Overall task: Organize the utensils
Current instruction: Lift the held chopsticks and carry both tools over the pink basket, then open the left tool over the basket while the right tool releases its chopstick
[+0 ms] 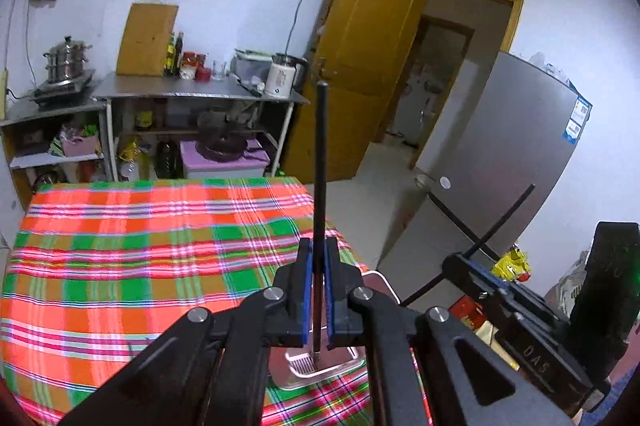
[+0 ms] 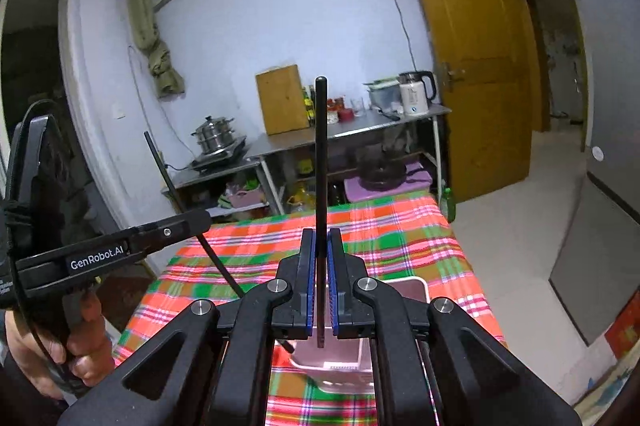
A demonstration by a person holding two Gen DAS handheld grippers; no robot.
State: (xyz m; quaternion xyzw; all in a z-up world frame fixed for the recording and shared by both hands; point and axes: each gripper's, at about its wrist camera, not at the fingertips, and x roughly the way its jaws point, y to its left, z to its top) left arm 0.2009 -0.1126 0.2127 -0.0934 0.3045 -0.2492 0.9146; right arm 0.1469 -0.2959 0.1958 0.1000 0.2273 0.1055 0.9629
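Clamped in the left gripper [image 1: 316, 282], a black chopstick [image 1: 320, 162] points toward 12 o'clock; the right gripper [image 2: 320, 286] pinches a second chopstick [image 2: 320, 154] likewise. Below both sits a pink utensil basket [image 2: 414, 288] on the plaid tablecloth [image 1: 120, 258]. Beyond it: steel shelves [image 1: 192, 92] at 11 o'clock, yellow door [image 1: 372, 46] at 1, fridge [image 1: 500, 162] at 3.

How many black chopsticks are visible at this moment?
2. One chopstick stands upright, clamped in the left gripper; the other chopstick is clamped in the right gripper, both above the pink holder. More may be hidden inside.
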